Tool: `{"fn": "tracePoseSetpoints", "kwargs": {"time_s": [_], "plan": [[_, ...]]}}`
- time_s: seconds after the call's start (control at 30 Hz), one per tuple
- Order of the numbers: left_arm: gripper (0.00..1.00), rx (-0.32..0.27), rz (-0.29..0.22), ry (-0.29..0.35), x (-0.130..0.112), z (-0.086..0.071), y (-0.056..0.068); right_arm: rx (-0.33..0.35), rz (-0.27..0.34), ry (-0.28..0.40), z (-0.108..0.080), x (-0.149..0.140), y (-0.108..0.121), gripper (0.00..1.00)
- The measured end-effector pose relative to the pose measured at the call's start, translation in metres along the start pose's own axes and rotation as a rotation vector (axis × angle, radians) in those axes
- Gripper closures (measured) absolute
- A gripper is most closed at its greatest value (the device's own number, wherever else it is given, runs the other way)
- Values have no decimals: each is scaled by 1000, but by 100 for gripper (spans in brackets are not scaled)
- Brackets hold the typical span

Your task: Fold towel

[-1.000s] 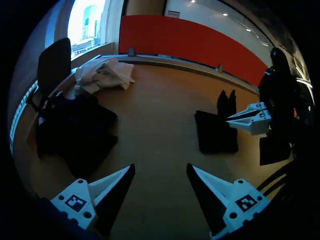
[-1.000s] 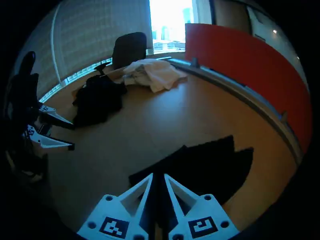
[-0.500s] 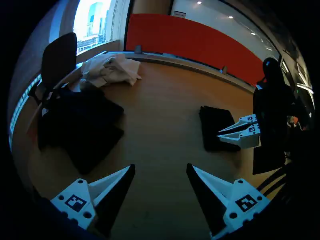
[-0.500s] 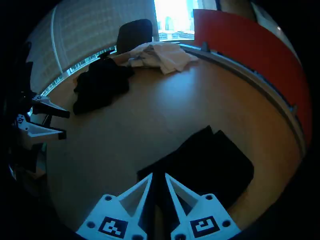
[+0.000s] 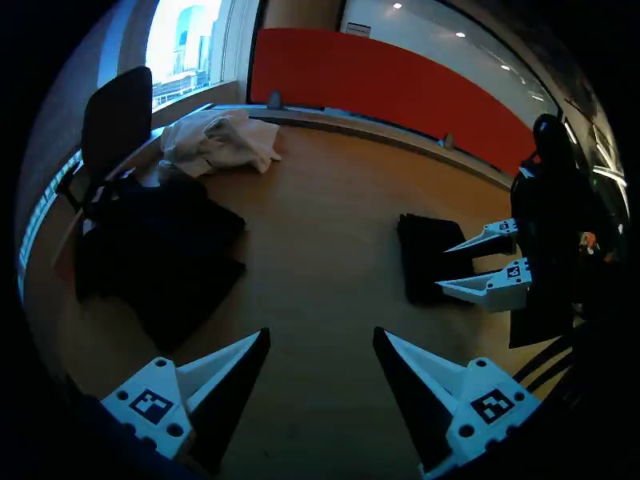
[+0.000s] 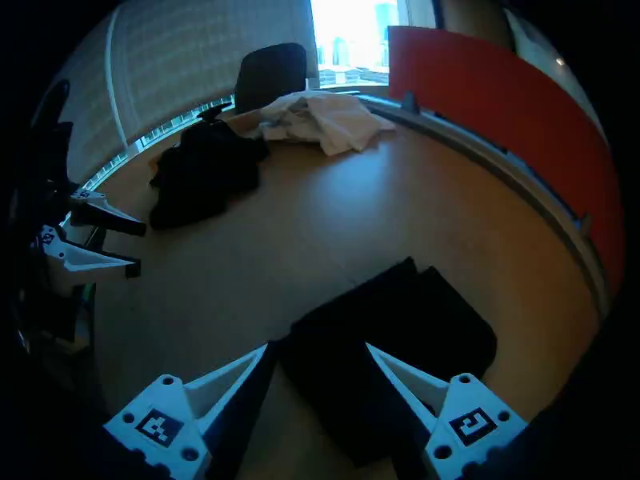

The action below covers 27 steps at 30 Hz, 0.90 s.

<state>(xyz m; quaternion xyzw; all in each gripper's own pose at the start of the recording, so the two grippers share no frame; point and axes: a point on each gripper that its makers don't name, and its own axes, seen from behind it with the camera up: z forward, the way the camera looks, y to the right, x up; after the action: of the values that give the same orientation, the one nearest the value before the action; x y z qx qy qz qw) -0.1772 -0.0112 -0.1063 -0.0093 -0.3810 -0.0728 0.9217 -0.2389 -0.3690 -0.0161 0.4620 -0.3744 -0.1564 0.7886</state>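
Observation:
A black towel [image 6: 392, 336] lies folded flat on the wooden table [image 6: 320, 224], just ahead of my right gripper [image 6: 320, 356], whose fingers stand open over its near edge. In the left gripper view the same folded towel [image 5: 428, 256] sits at the right, with the right gripper [image 5: 444, 268] open beside it. My left gripper [image 5: 320, 336] is open above bare table, holding nothing. From the right gripper view the left gripper [image 6: 136, 248] appears at the far left, also open.
A heap of black cloth [image 5: 152, 248] lies at the table's left, and a pile of white cloth [image 5: 220, 142] sits behind it near the window. A dark office chair [image 5: 112, 128] stands by the table. A red partition [image 5: 384, 80] runs along the far edge.
My right gripper has opened and let go of the black towel, which now lies flat and folded. The left gripper has hardly moved.

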Motion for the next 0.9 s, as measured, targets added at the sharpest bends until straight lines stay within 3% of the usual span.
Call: {"fn": "tracePoseSetpoints", "kwargs": {"time_s": [0.3, 0.9], "plan": [[5, 1, 0, 3, 4, 1, 3, -20, 14, 1, -12, -11, 9, 25], [4, 0, 15, 0, 6, 4, 7, -81, 77, -48, -54, -72, 31, 25]]}}
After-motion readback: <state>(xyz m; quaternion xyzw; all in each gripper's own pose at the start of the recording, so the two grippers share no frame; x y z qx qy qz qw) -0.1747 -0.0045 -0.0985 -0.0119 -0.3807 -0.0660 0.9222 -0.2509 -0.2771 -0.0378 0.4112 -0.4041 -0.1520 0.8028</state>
